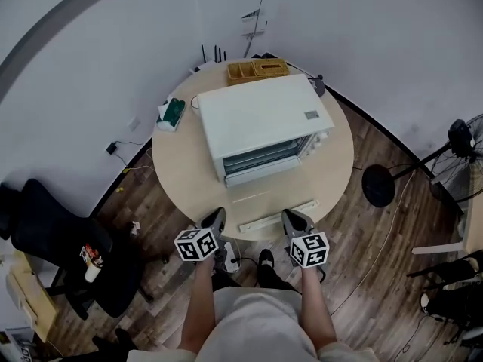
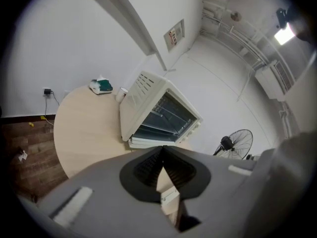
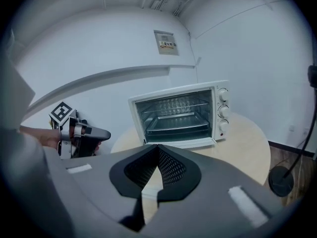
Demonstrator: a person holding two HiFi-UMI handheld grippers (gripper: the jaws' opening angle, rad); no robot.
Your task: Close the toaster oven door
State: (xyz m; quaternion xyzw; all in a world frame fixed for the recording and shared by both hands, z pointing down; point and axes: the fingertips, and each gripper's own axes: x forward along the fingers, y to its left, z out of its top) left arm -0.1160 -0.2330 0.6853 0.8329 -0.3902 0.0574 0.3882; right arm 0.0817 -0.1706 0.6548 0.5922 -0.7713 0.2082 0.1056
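At frame centre the oven door (image 1: 264, 173) lies open: stiff, hinged low, probably best nudged up at its front edge; left gripper (image 1: 217, 216) and right gripper (image 1: 291, 217) both clenched, empty

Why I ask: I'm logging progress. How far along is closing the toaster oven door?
Nothing is done: the toaster oven door lies folded down, the rack showing. In hand: left tongs and right tongs hover shut and empty by the table edge. Remaining: reach in, swing the door up.
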